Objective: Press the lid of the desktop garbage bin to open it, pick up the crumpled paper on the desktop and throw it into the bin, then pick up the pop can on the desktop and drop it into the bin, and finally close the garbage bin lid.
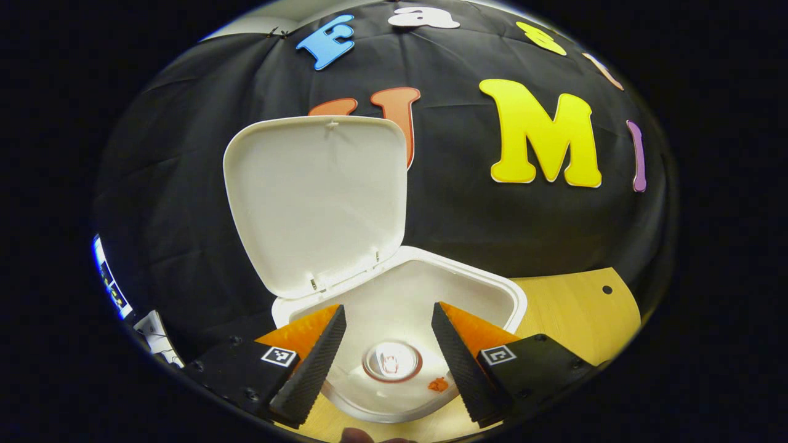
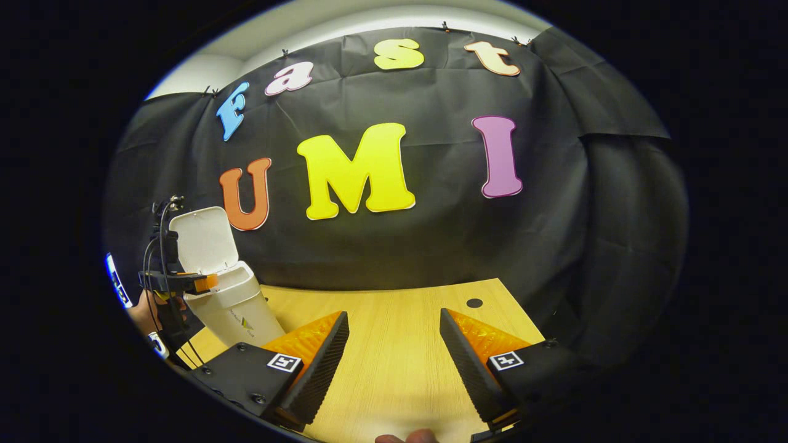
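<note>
The white desktop bin (image 1: 492, 289) stands right below my left gripper (image 1: 388, 306), its lid (image 1: 314, 197) swung upright at the back. Down at the bin's bottom lies the pop can (image 1: 392, 362), its round top facing up, with a small orange scrap (image 1: 438, 384) beside it. My left gripper hangs open over the mouth with nothing between its fingers. In the right gripper view the same bin (image 2: 237, 307) sits at the far left with its lid (image 2: 203, 240) raised and the left gripper (image 2: 184, 283) just above it, held by a hand (image 2: 144, 311). My right gripper (image 2: 393, 312) is open over bare tabletop.
The wooden table (image 2: 400, 344) stretches from the bin to the right, with a small round hole (image 2: 474, 303) near its back edge. Black cloth walls close off the back and right side.
</note>
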`<state>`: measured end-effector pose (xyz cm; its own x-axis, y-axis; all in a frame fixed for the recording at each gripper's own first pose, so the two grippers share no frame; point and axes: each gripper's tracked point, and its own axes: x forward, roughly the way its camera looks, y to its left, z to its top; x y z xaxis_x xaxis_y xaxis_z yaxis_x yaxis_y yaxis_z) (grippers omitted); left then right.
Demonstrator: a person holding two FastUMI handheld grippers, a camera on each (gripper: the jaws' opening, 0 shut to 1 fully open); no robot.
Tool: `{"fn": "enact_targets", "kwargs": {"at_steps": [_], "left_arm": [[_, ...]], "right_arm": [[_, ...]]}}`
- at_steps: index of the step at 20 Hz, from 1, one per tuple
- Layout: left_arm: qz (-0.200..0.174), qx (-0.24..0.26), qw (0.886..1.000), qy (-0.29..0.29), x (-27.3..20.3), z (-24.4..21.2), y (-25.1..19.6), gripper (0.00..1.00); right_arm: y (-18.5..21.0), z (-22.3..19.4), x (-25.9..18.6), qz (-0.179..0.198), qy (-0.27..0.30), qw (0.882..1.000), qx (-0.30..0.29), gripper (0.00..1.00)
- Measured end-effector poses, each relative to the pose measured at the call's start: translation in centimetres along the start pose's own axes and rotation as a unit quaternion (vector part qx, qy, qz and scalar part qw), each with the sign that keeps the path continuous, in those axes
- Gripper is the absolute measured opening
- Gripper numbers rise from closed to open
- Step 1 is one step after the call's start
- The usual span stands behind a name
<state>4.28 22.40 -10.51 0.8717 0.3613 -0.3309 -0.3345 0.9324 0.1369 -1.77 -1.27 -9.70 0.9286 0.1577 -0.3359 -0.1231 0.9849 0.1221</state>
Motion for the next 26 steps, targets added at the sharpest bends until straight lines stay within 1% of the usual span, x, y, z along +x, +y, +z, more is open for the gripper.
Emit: {"fn": "enact_targets", "kwargs": {"at_steps": [2, 4, 7, 13, 18, 20, 22, 26], "left_arm": [[0.007, 0.003, 1.000, -0.003, -0.3, 0.4, -0.2, 0.98], [0.044, -0.001, 0.999, -0.011, -1.1, 1.4, 0.3, 0.97], [0.048, -0.022, 0.997, -0.048, -2.3, 4.7, -1.5, 0.97], [0.084, -0.062, 0.987, -0.125, -3.7, 11.5, -2.4, 0.97], [0.124, -0.076, 0.976, -0.162, -4.1, 16.2, -0.7, 0.96], [0.150, -0.083, 0.970, -0.174, -4.3, 18.1, 1.0, 0.96], [0.176, -0.093, 0.963, -0.183, -4.1, 20.0, 2.7, 0.96], [0.216, -0.105, 0.956, -0.166, -2.4, 22.3, 5.7, 0.96]], "right_arm": [[-0.4, -0.3, 0.1, -0.002, 0.005, 1.000, 0.002, 0.94], [-0.9, -0.5, 0.1, -0.004, 0.009, 1.000, 0.002, 0.94], [-1.4, -0.3, 0.2, -0.002, 0.012, 1.000, -0.003, 0.94], [-1.7, 2.1, 1.0, 0.020, 0.001, 1.000, -0.017, 0.94], [-2.1, 3.6, 1.3, 0.032, -0.011, 0.999, -0.026, 0.94], [-2.5, 4.2, 1.4, 0.032, -0.017, 0.999, -0.023, 0.93], [-2.7, 4.3, 1.5, 0.033, -0.016, 0.999, -0.017, 0.94], [-3.2, 4.8, 1.8, 0.027, -0.017, 0.999, -0.006, 0.94]]}}
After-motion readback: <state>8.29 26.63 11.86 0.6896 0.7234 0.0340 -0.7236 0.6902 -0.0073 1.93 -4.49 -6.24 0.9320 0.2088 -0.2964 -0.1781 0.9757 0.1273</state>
